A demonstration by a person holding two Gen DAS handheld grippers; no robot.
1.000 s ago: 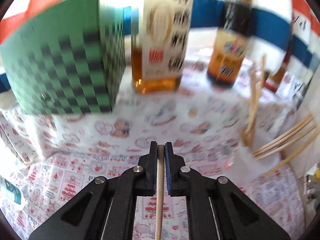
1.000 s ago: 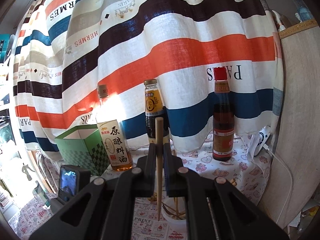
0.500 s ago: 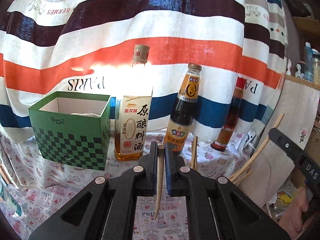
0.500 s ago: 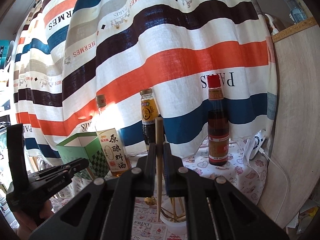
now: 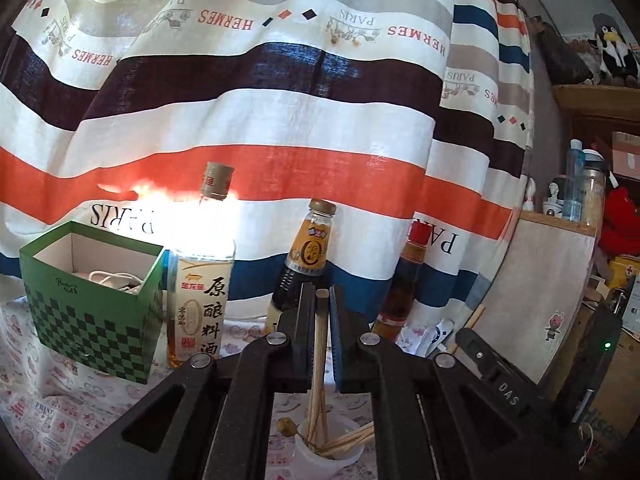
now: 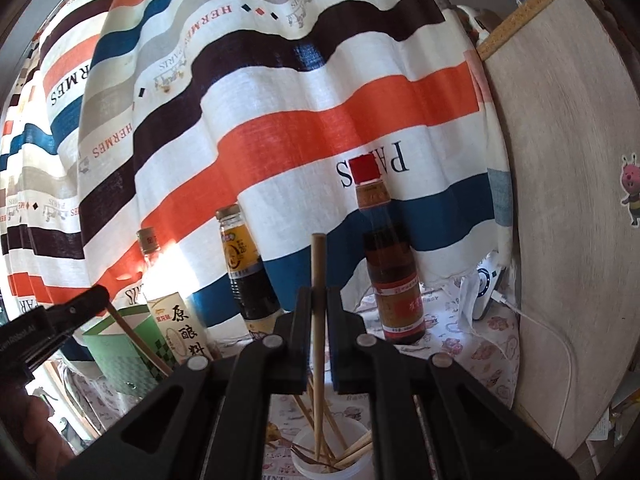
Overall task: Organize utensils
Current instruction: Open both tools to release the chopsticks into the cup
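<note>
My left gripper is shut on a wooden chopstick, held upright with its lower end in a white cup that holds several other chopsticks. My right gripper is shut on another wooden chopstick, also upright, its lower end down in the same white cup. The right gripper shows at the right of the left wrist view, close beside. The left gripper shows at the left of the right wrist view with its chopstick slanting down.
A green checkered box stands at the left. Three bottles stand behind the cup: a rice wine bottle, a dark sauce bottle and a red-capped bottle. A striped curtain hangs behind. A wooden panel stands on the right.
Both grippers have come down over the white cup, which now sits right under each. The left view swung up from the tablecloth to level. Both stay shut on their chopsticks.
</note>
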